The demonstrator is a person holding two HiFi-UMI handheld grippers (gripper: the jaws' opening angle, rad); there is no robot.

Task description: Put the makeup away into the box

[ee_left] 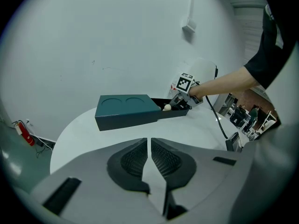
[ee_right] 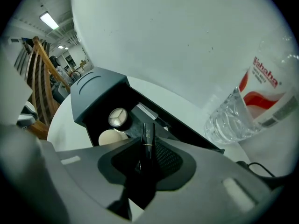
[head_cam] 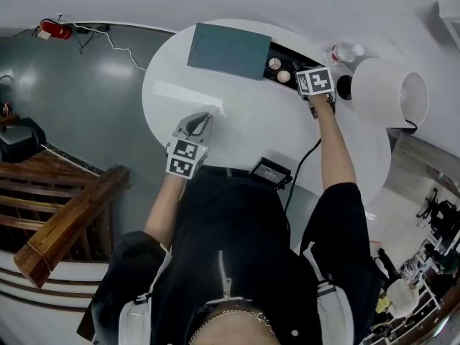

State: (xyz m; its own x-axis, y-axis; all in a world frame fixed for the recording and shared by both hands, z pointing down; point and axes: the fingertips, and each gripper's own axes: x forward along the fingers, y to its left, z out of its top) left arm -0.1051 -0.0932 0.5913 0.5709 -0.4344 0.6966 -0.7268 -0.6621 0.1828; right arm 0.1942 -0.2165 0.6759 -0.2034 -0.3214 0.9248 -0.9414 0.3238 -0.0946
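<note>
1. Your right gripper (ee_right: 147, 146) has its jaws partly closed on a slim black tube (ee_right: 148, 132) with a thin gold band. The pads press it from both sides, and its tip sticks out past the fingertips.
2. That gripper points steeply down over the open right end of the box (head_cam: 228, 51), at the far side of the white table (head_cam: 259, 131).
3. The tube's tip is over the black open compartment. I cannot tell whether it touches the box floor.
4. Two things already lie in that compartment: a round compact (ee_right: 117, 117) with a pale, sectioned face, and a beige sponge (ee_right: 112, 136) just beside it, nearer to you.
5. A teal cover (ee_left: 126, 110) with two shallow round recesses hides the rest of the box, to the left of the open end.
6. Your left gripper (ee_left: 149, 141) has its jaws together, with only a thin slit between the pads and nothing in them.
7. It is low over bare table near the front left edge, well apart from the box, and points towards it.
8. A clear plastic bottle (ee_right: 247, 101) with a red and white label is just right of the box, close to your right gripper.
9. A white lamp shade (head_cam: 388, 92) is further right, beyond the bottle.
</note>
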